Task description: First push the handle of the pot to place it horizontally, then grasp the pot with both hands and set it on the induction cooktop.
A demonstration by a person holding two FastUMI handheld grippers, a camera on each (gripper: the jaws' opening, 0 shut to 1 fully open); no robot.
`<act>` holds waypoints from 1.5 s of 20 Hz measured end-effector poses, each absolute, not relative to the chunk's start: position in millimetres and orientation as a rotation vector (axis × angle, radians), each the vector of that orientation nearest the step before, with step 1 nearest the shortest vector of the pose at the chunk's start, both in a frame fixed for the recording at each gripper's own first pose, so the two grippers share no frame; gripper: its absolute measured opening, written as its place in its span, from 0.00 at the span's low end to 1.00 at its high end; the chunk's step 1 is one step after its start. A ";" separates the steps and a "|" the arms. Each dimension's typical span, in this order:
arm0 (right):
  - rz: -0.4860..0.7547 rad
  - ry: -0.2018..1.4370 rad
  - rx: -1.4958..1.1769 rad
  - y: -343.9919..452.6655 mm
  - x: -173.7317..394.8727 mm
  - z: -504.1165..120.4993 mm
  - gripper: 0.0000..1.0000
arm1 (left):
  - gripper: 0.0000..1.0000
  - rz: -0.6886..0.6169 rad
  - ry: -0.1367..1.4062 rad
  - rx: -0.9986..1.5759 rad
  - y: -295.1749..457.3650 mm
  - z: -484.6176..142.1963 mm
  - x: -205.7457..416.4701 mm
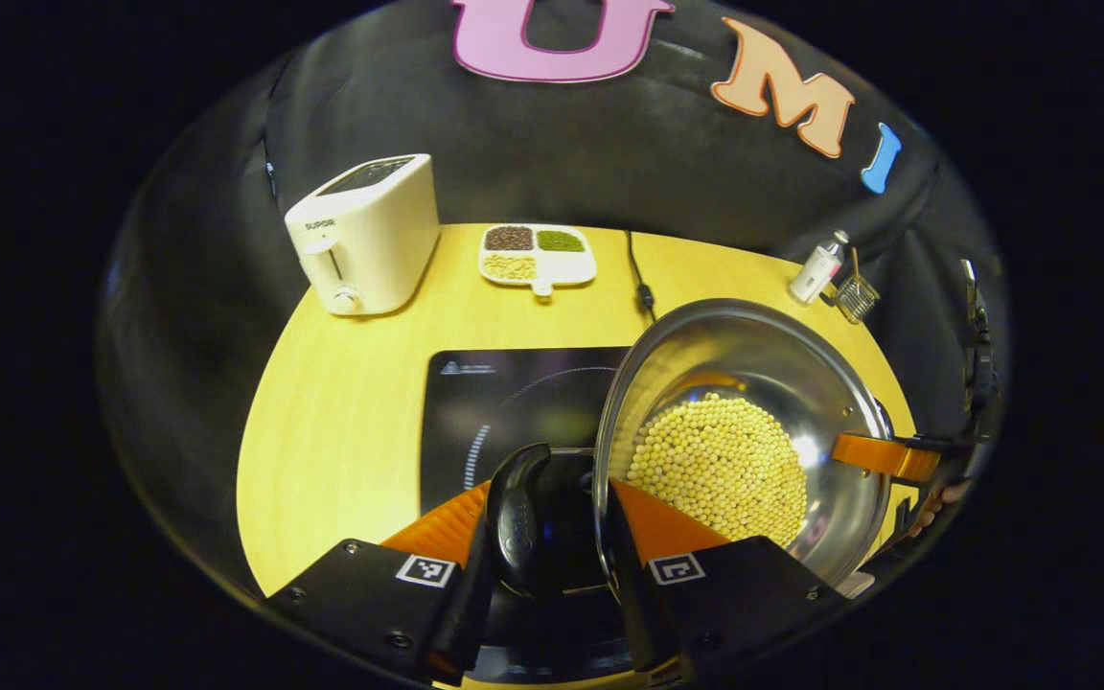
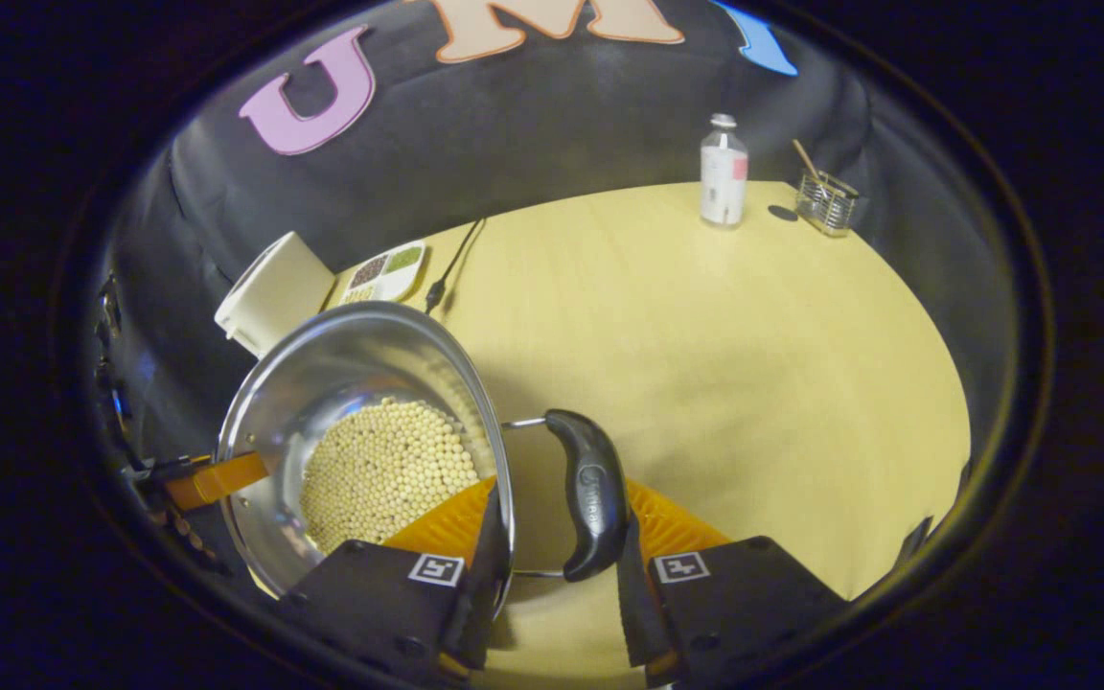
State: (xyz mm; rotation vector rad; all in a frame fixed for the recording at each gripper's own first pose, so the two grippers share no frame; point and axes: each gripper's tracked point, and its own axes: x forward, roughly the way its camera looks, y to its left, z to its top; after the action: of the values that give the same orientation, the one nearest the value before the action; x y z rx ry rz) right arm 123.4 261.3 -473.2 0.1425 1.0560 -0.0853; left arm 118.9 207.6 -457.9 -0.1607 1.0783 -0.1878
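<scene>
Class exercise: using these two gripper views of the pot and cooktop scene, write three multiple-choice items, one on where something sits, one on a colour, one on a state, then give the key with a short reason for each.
1. Where is the toaster?
A. at the table's far edge, beside the sectioned dish
B. on the cooktop
C. inside the pot

2. What colour are the pot's side handles?
A. red
B. black
C. white

3. What state is the pot in?
A. empty
B. covered by a lid
C. open, holding pale yellow beans

Key: 1 A, the toaster stands next to the sectioned dish near the wall. 2 B, both views show a dark handle between the tongs. 3 C, the beans lie uncovered inside the pot.
</scene>
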 end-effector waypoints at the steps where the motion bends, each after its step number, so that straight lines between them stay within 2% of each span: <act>1: -0.084 1.044 0.127 274.6 126.9 -473.5 0.52 | 0.59 -0.184 1.084 -0.172 219.8 -460.1 118.7; 2: -0.079 1.042 0.125 287.2 132.0 -474.1 0.52 | 0.60 -0.184 1.055 -0.181 231.0 -459.2 125.8; 3: -0.082 1.053 0.133 296.9 133.6 -475.7 0.57 | 0.59 -0.187 1.037 -0.177 235.9 -457.3 129.2; 7: -0.098 1.047 0.110 316.1 144.9 -475.8 0.57 | 0.59 -0.189 0.994 -0.165 261.4 -465.6 143.3; 9: -0.108 1.035 0.109 321.0 143.5 -474.5 0.57 | 0.60 -0.193 0.969 -0.177 265.8 -464.4 144.0; 10: -0.108 1.034 0.108 321.1 141.9 -473.1 0.52 | 0.60 -0.191 0.963 -0.183 265.8 -464.5 143.4; 12: -0.107 1.042 0.103 320.4 139.2 -473.4 0.52 | 0.63 -0.183 0.960 -0.197 264.9 -468.5 143.6; 14: -0.124 1.033 0.099 318.5 139.6 -474.2 0.60 | 0.65 -0.168 0.974 -0.204 263.1 -471.1 140.9; 15: -0.133 1.034 0.085 318.0 135.4 -476.2 0.55 | 0.64 -0.166 0.982 -0.198 261.6 -471.9 141.4; 16: -0.135 1.034 0.073 318.4 134.6 -474.0 0.59 | 0.65 -0.160 0.996 -0.184 262.0 -472.8 138.9; 21: -0.142 0.976 0.090 304.2 136.2 -449.3 0.74 | 0.84 -0.175 0.967 -0.151 258.5 -458.7 134.2; 24: -0.152 0.937 0.108 293.5 137.0 -431.6 0.93 | 0.88 -0.170 0.880 -0.084 261.0 -433.6 139.9; 25: -0.156 0.923 0.109 289.5 135.7 -425.3 0.95 | 0.92 -0.162 0.860 -0.058 261.5 -426.0 140.1; 26: -0.154 0.908 0.117 286.9 135.9 -419.1 0.97 | 0.88 -0.136 0.829 -0.023 265.9 -416.2 142.5; 30: -0.116 0.824 0.149 273.4 138.4 -381.4 0.94 | 0.94 -0.109 0.713 0.049 251.6 -370.4 144.9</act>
State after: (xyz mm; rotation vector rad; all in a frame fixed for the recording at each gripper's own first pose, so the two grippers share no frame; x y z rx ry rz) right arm 138.4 273.4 -381.4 0.1490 0.8236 -0.1161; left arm 144.9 251.6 -370.4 0.0489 0.7130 -0.1091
